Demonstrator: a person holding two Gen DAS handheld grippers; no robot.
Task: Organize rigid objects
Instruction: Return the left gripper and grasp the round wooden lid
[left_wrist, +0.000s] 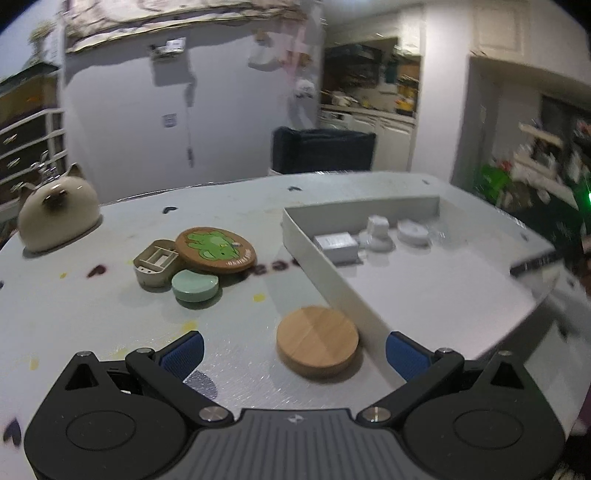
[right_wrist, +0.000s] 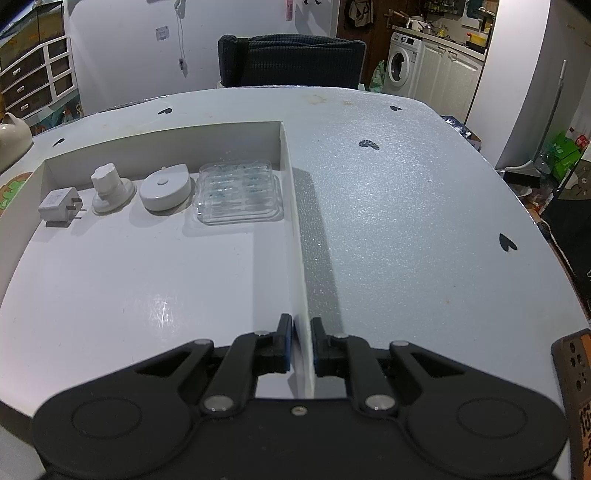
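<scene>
The left tongs (left_wrist: 293, 350) stand spread wide with nothing between the blue pads (left_wrist: 184, 352), low over the pale counter (left_wrist: 92, 314). Just ahead of them, nearer the right pad, a plain round wooden disc (left_wrist: 317, 341) lies flat on the counter, close against the outer wall of a shallow white tray (left_wrist: 332, 284). Farther ahead and to the left sit three things in a cluster: a mint-green round piece (left_wrist: 195, 285), a small beige open box (left_wrist: 155, 262) touching it, and behind both a wooden coaster with a green cartoon print (left_wrist: 215, 250), which leans over the green piece and the box edge. Far off to the left stands a cream cat-shaped pot (left_wrist: 57, 214). The right tongs (right_wrist: 300, 341) are pressed nearly together on the thin right-hand wall of the tray (right_wrist: 301, 295), one finger inside the tray and one outside over the counter (right_wrist: 406, 221). Ahead of them and to the left, the tray floor is bare up to a row along its far wall: from right to left a clear plastic blister pack (right_wrist: 238, 194), a white round puck (right_wrist: 164, 190), a white knob on a round base (right_wrist: 109, 190) and a white plug adapter (right_wrist: 59, 205). Beyond the counter's far edge stands a dark padded chair back (right_wrist: 291, 59), with a washing machine (right_wrist: 402, 68) farther to the right.
</scene>
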